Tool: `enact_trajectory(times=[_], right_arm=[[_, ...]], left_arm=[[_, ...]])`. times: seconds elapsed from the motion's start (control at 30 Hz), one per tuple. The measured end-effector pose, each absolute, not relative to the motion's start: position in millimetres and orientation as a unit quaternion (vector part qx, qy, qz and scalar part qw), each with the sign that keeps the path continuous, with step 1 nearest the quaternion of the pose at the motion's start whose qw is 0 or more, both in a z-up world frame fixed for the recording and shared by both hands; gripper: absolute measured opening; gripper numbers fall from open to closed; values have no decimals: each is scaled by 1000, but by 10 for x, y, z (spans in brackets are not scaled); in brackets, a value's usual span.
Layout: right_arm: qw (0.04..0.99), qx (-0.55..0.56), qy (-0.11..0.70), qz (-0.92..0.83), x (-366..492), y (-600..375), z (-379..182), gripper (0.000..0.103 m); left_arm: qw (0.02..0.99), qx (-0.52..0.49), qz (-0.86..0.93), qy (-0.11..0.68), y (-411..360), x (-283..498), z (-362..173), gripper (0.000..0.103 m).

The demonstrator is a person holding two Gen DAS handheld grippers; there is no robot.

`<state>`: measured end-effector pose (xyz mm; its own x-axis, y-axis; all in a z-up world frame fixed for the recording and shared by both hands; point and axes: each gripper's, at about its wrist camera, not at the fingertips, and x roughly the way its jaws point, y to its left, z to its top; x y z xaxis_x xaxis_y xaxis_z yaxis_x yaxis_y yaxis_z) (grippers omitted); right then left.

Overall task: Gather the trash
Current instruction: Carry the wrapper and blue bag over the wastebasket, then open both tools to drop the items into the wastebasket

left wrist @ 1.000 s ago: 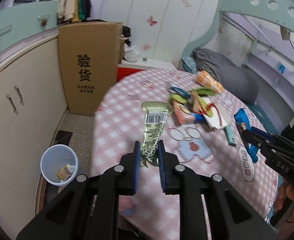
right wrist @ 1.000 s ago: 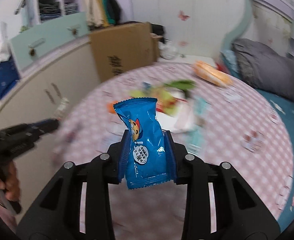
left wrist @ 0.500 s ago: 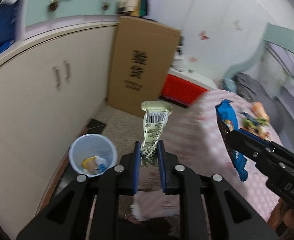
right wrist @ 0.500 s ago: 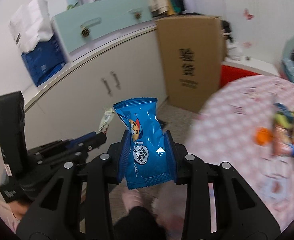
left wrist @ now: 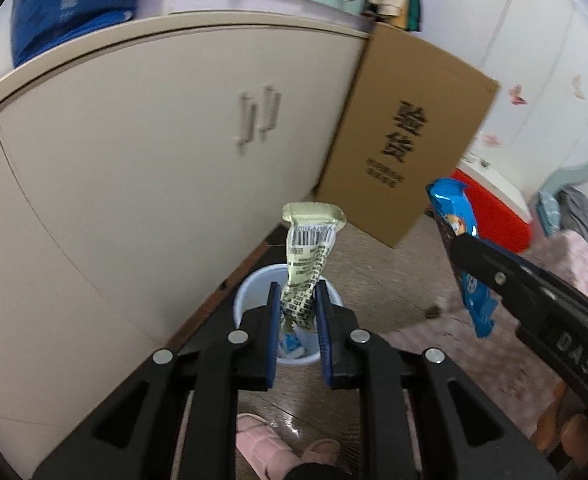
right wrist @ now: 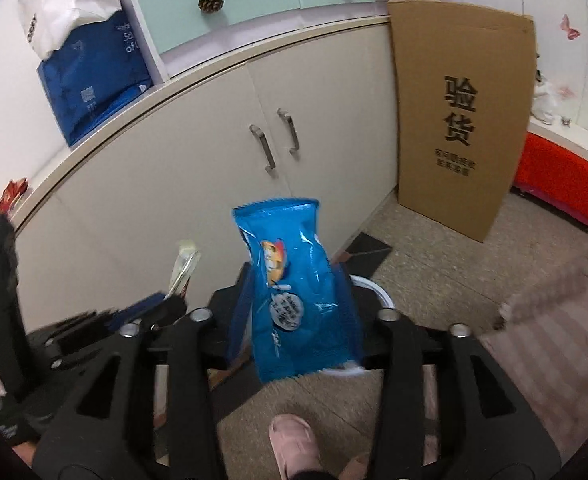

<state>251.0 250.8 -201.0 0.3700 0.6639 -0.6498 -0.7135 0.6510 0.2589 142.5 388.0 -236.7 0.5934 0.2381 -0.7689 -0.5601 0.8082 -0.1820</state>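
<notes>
Two wrappers carried over the floor bin

A beige cabinet (right wrist: 214,168) and a cardboard box (right wrist: 457,128) back a pale bin (left wrist: 250,292) on the floor. The right tongs (right wrist: 297,312) are opening around a tilted blue snack packet (right wrist: 294,296). The left tongs (left wrist: 297,320) pinch a green wrapper (left wrist: 307,264) above the bin.

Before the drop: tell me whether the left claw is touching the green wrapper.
Touching. In the left wrist view the left claw has both blue pads pressed against the green wrapper, which stands up between them above the bin.
</notes>
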Motion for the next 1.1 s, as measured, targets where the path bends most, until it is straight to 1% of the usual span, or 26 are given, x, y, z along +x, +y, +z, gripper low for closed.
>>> enact_trajectory(times=[0.03,0.07,0.2,0.33,0.53,0.67,0.9,1.0,1.1], right_arm=[[829,-33,374,413,2556,2569,-2056,58],[839,-38,371,396,2618,2639,-2122,63],[837,-12,399,374,2767,2624,-2343,66],[846,9,402,352,2709,2487,-2452,72],[873,-15,363,324,2611,2338,-2428,74],[882,-1,357,306,2635,2208,-2454,77],[895,7,353,273,2721,2038,-2526,77],[904,12,343,257,2751,1967,-2522,80],[906,8,344,247,2794,1935,-2566,81]], left_arm=[[866,-210,234,389,3937,1433,-2388,16],[863,-210,242,391,4013,1466,-2416,16],[858,-204,251,400,4139,1597,-2513,16],[857,-201,248,406,4156,1671,-2608,16],[854,-201,239,416,4089,1782,-2744,16],[852,-200,234,423,4045,1855,-2811,16],[853,-184,229,431,3955,2020,-2862,17],[853,-178,226,435,3918,2130,-2890,17],[853,-166,230,438,3886,2236,-2899,17]])
